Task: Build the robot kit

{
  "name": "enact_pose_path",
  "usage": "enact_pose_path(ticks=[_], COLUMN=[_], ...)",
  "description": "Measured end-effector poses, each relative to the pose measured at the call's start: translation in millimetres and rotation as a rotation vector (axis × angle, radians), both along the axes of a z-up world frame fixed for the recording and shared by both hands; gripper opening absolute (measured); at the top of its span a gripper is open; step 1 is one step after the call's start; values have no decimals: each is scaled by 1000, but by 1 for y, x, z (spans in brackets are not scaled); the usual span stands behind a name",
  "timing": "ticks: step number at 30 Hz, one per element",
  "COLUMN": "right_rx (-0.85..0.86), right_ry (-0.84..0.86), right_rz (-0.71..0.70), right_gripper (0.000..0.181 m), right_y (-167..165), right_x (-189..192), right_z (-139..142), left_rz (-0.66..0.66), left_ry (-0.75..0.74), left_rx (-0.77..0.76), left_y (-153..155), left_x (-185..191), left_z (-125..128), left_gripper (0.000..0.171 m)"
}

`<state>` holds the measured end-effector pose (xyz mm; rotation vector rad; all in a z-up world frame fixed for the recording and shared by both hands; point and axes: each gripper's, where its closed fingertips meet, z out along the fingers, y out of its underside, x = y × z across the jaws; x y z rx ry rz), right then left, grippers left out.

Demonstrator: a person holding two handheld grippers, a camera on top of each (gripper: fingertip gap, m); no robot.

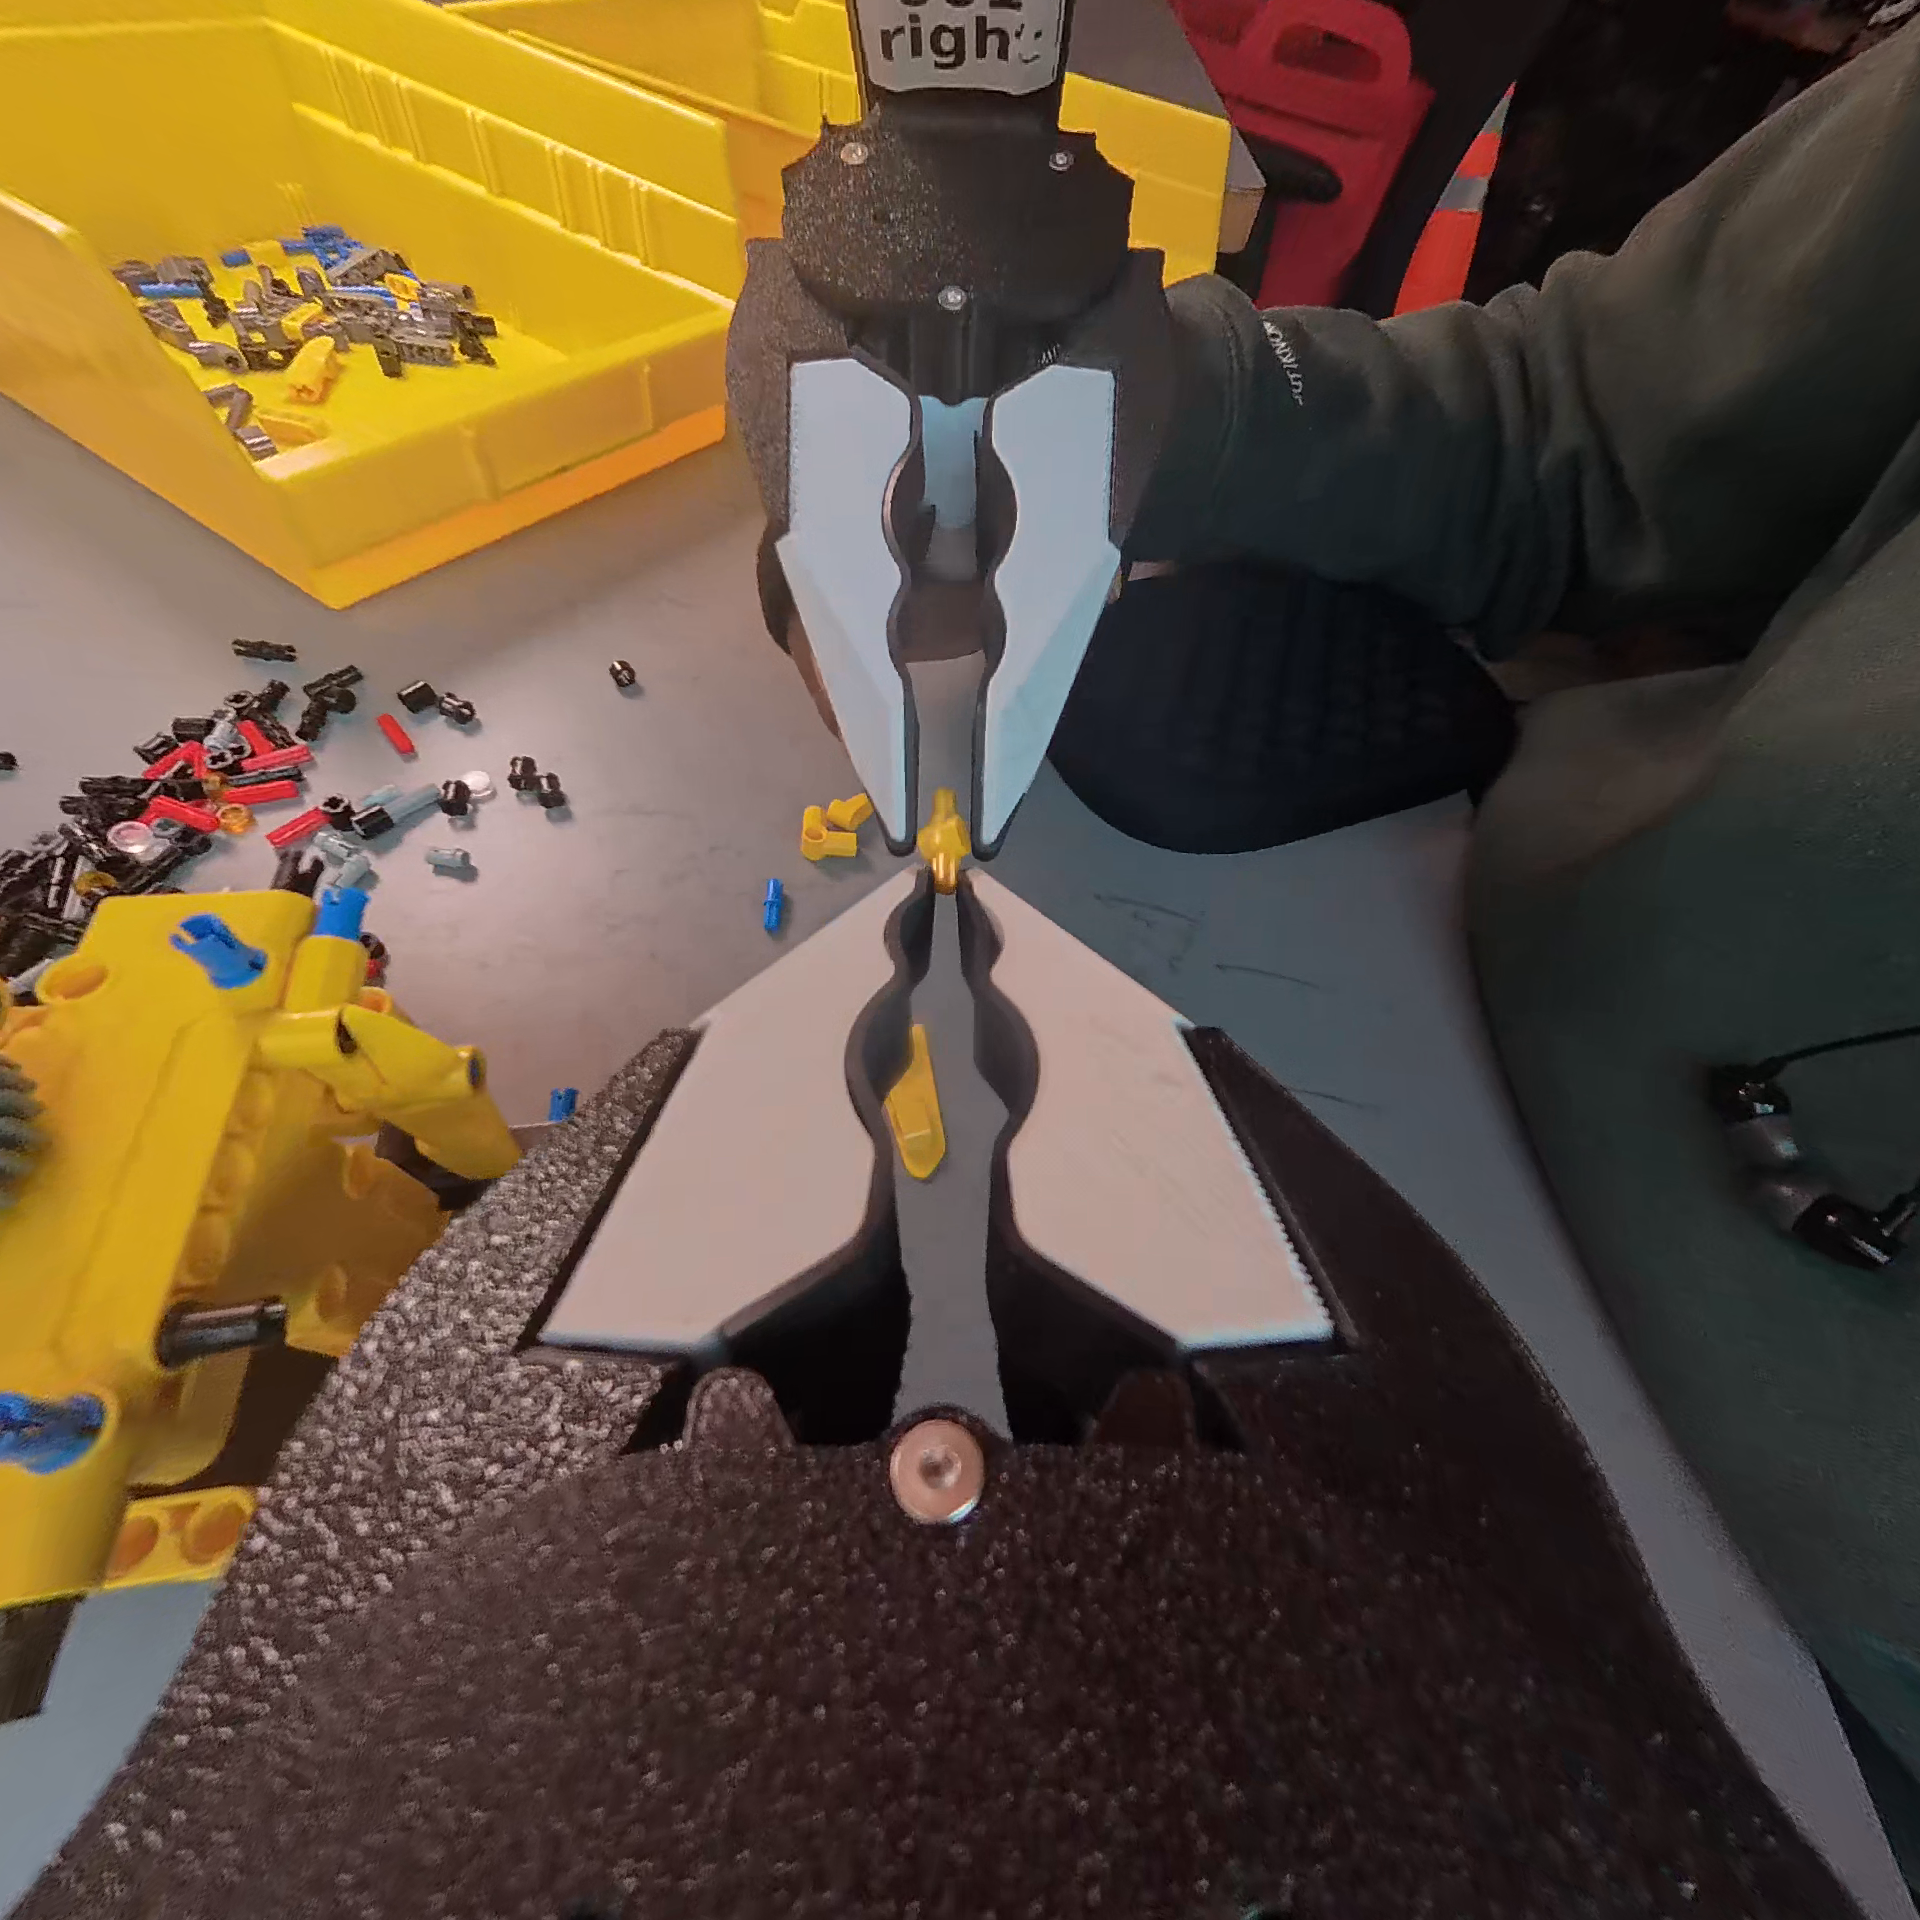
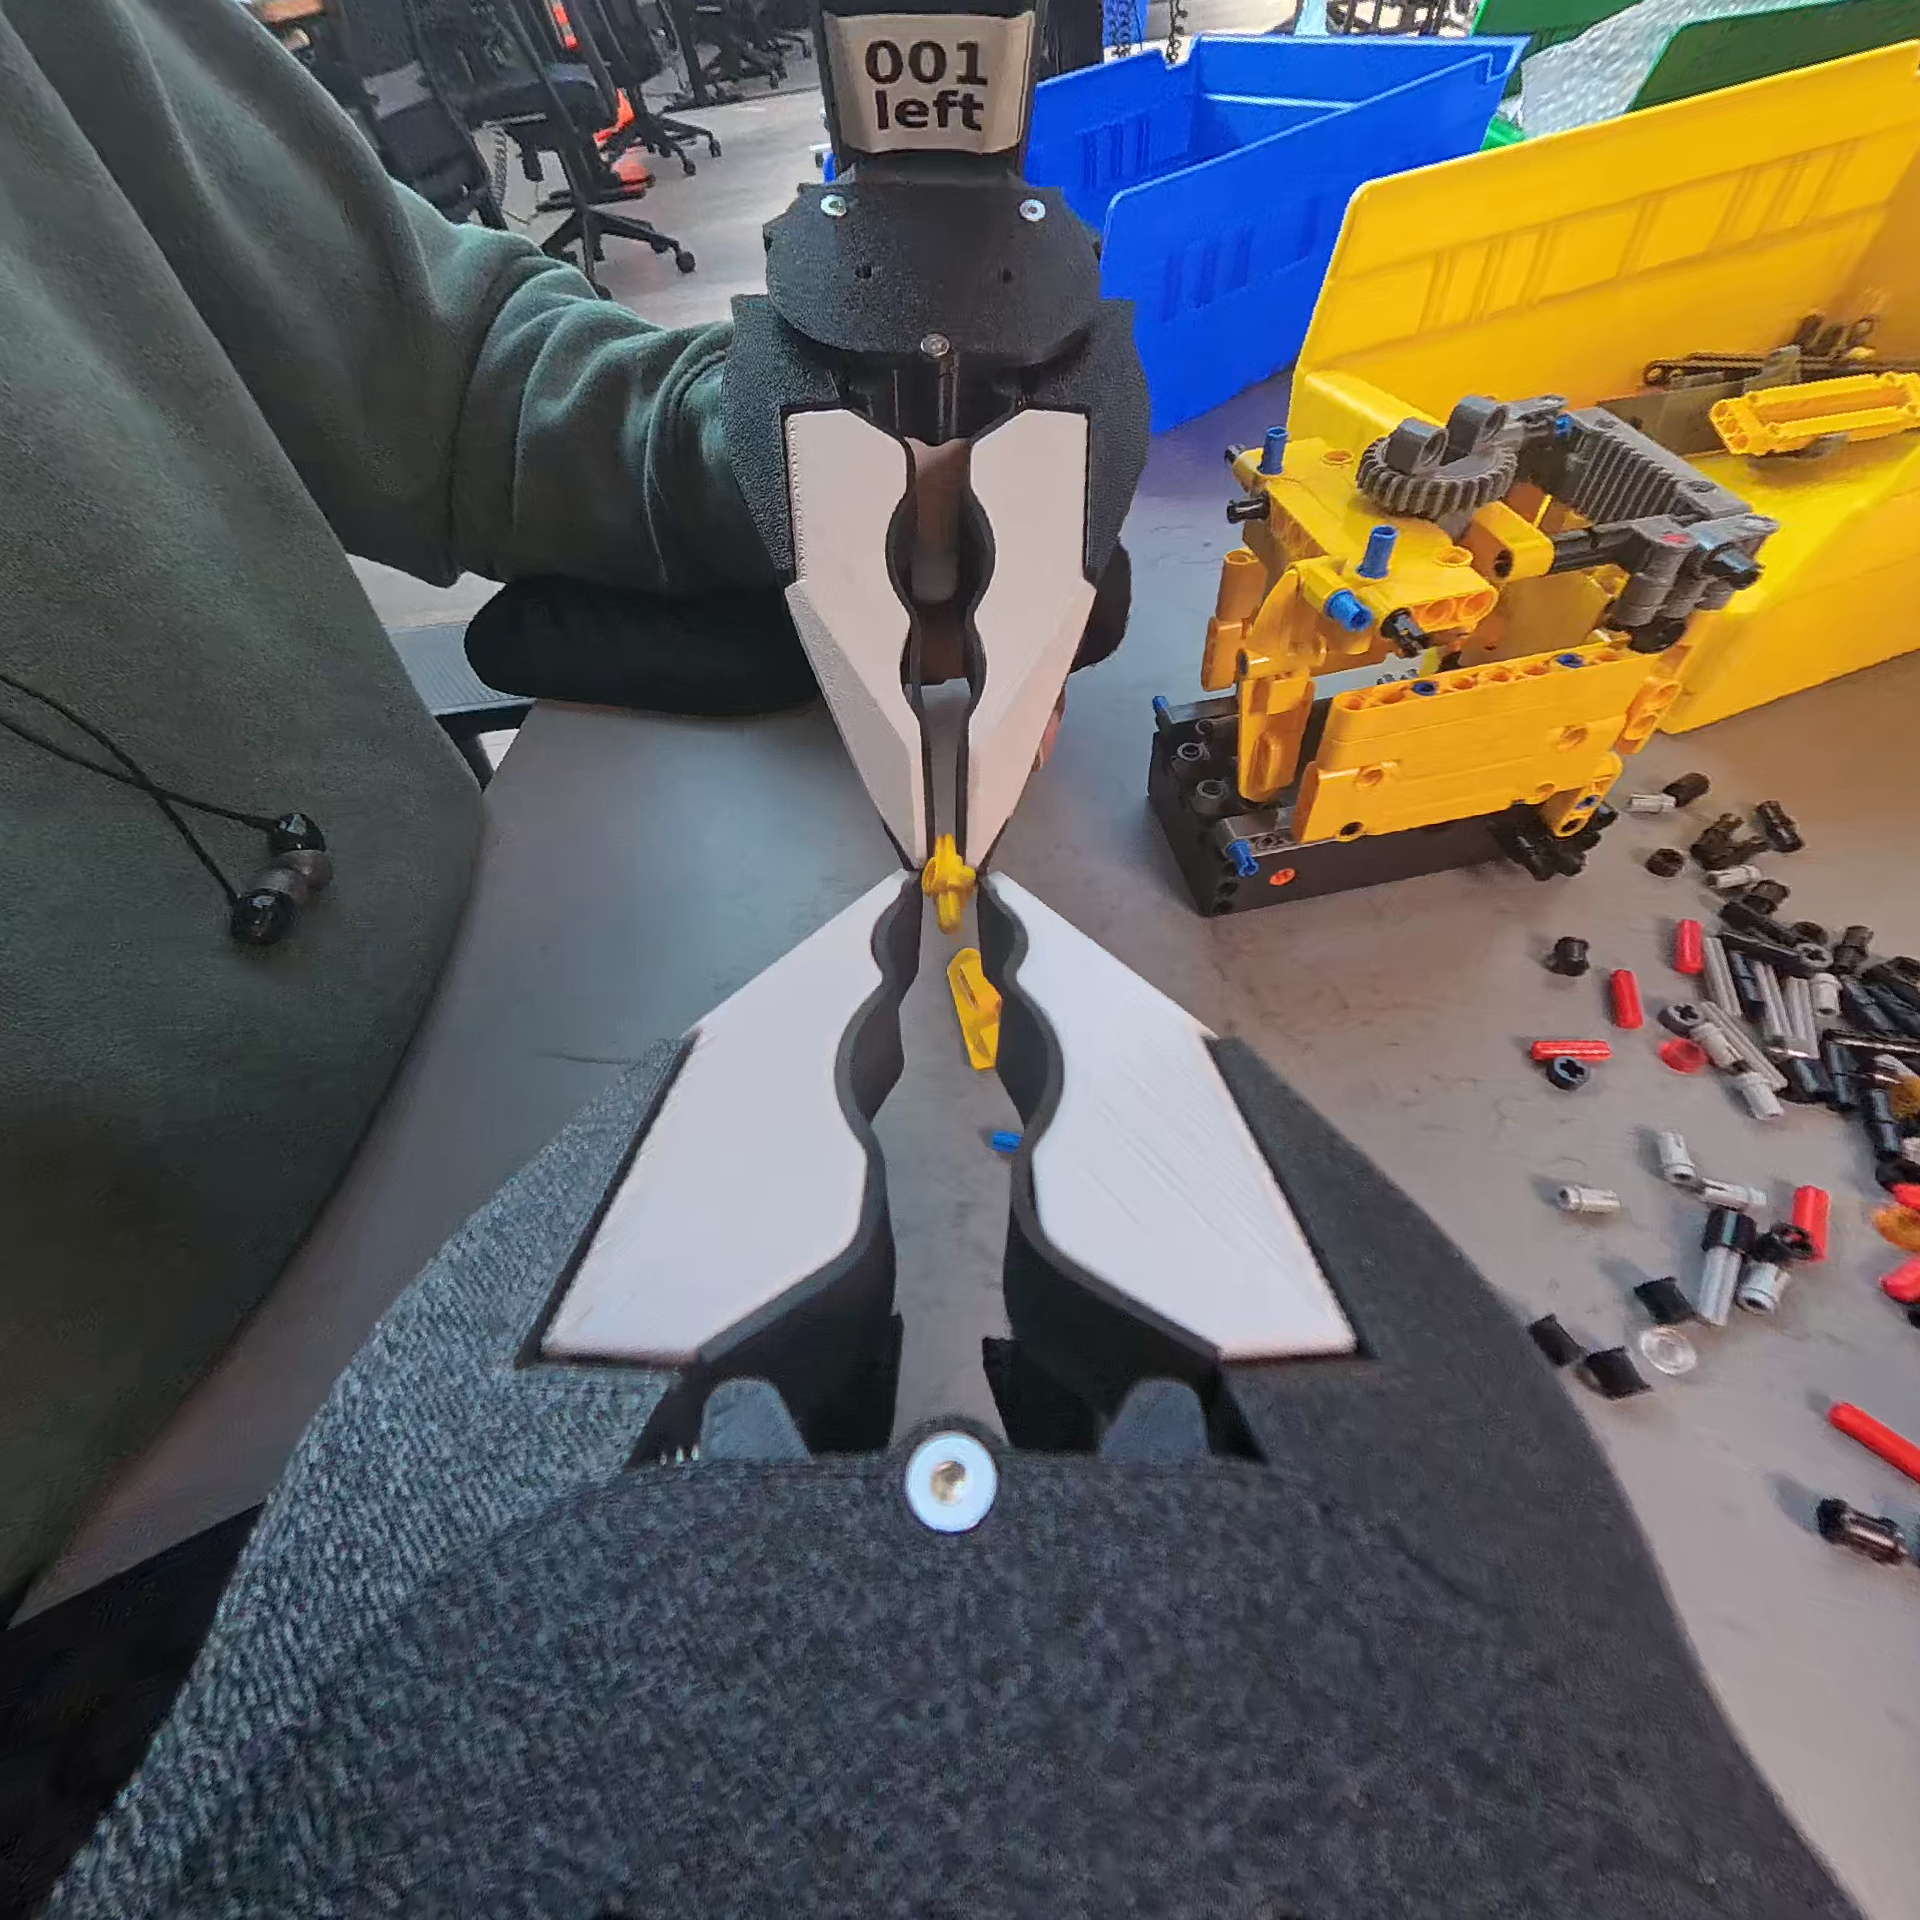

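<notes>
My left gripper point(image 1: 940, 883) and my right gripper point(image 1: 940, 836) meet tip to tip above the grey table point(image 1: 644, 966). Both are closed on one small yellow connector piece point(image 1: 943, 844), each on one end. In the right wrist view my right gripper point(image 2: 948, 899) comes up from below and my left gripper point(image 2: 940, 847) comes down from above, with the same yellow piece point(image 2: 948, 881) between them. A second yellow part point(image 1: 914, 1122) lies on the table under the fingers; it also shows in the right wrist view point(image 2: 975, 1008).
A partly built yellow and grey brick model point(image 2: 1455, 665) stands beside the grippers. Loose black, red and grey pins point(image 2: 1787, 1039) are scattered near it. Yellow bins point(image 1: 499, 457) and a blue bin point(image 2: 1247, 208) stand behind. A person's green sleeve point(image 1: 1558, 416) and earphones point(image 2: 275, 883) are close. My two grippers' fingertips are within a few centimetres of each other.
</notes>
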<state>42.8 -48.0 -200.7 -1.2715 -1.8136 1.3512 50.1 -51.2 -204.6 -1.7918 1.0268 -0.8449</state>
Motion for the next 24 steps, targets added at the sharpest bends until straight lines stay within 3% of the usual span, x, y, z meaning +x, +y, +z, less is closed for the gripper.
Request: enact_pose_path(ticks=[24], right_rx=[-120], right_ry=[51], right_rz=[-26], right_gripper=[7], right_y=[4], right_x=[-5], right_z=[11], left_rz=[56], left_ry=[33], left_rx=[79], left_y=[6], left_x=[-3], left_z=[6], left_gripper=[3])
